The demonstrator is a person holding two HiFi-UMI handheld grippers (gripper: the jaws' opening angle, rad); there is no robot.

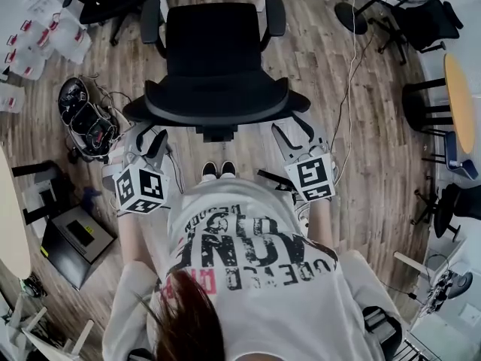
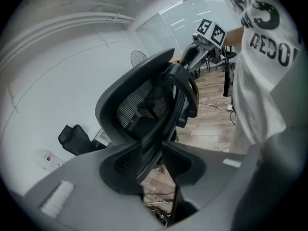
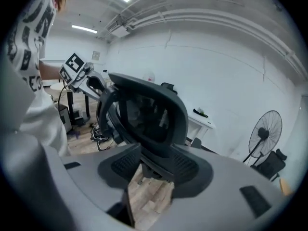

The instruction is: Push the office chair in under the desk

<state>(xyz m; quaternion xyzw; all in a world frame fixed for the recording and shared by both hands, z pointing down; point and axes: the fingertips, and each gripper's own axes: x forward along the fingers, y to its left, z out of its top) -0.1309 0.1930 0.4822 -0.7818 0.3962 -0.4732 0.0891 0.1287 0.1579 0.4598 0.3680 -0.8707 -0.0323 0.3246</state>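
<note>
Presently I find the left gripper and right gripper both with jaws apart, gripping nothing, just behind the office chair, whose backrest runs crosswise straight ahead, about equally near either hand.

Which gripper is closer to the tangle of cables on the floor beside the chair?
Left. The left gripper is just right of the cable tangle in the head view; the right gripper is across the office chair back from it.
</note>
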